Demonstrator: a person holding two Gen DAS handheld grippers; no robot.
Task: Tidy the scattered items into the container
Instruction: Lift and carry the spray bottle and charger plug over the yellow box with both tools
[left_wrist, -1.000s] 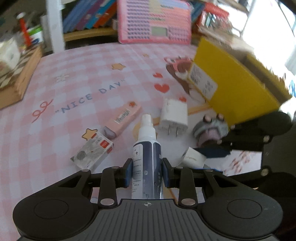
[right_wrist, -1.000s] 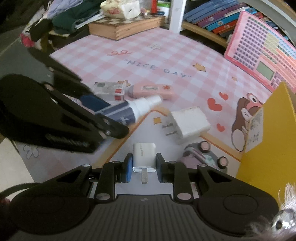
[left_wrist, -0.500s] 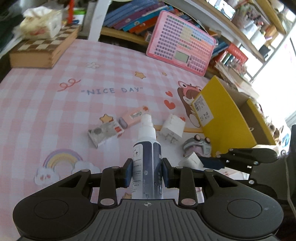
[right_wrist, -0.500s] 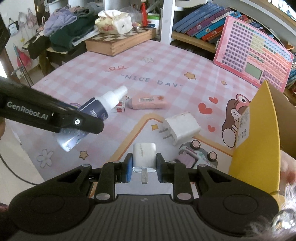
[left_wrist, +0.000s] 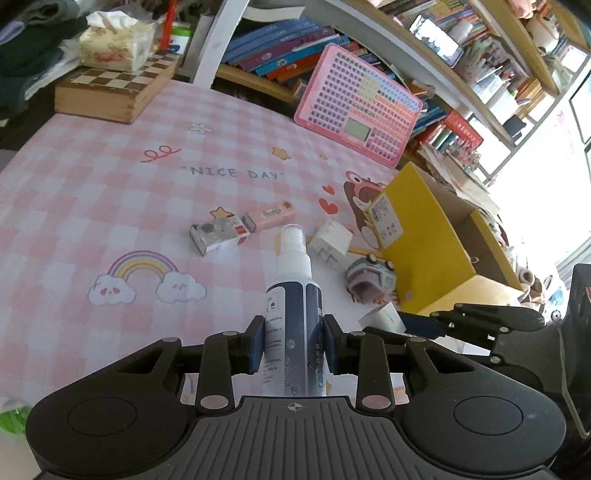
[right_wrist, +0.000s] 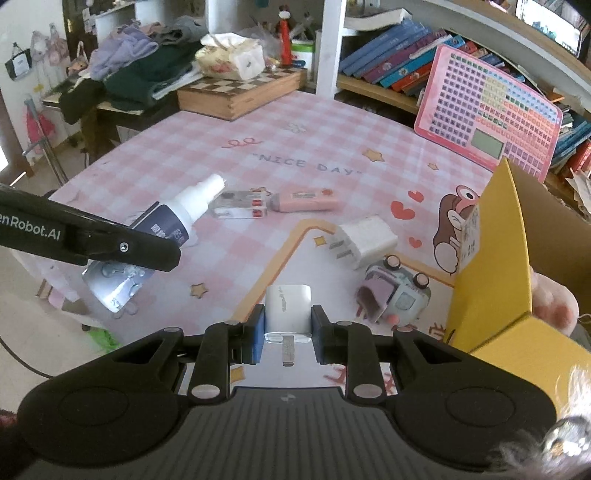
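Observation:
My left gripper (left_wrist: 293, 341) is shut on a dark blue spray bottle (left_wrist: 293, 291) with a white cap, held above the pink checked mat; it also shows in the right wrist view (right_wrist: 173, 221). My right gripper (right_wrist: 288, 334) is shut on a small white charger (right_wrist: 288, 308), which also shows in the left wrist view (left_wrist: 384, 317). The yellow cardboard box (left_wrist: 424, 240) stands open at the right, also seen in the right wrist view (right_wrist: 498, 266). On the mat lie a large white plug adapter (right_wrist: 365, 240), a toy car (right_wrist: 399, 295), a pink eraser (right_wrist: 306, 201) and a small grey-and-red carton (right_wrist: 240, 208).
A pink toy keyboard (left_wrist: 358, 114) leans on the bookshelf at the back. A wooden chess box (left_wrist: 110, 88) with a tissue pack (left_wrist: 118, 46) sits at the mat's far left corner. A plush toy (right_wrist: 554, 306) lies in the box.
Both grippers have risen well above the mat with their items, so the table looks farther away. The spray bottle and the small charger stay clamped.

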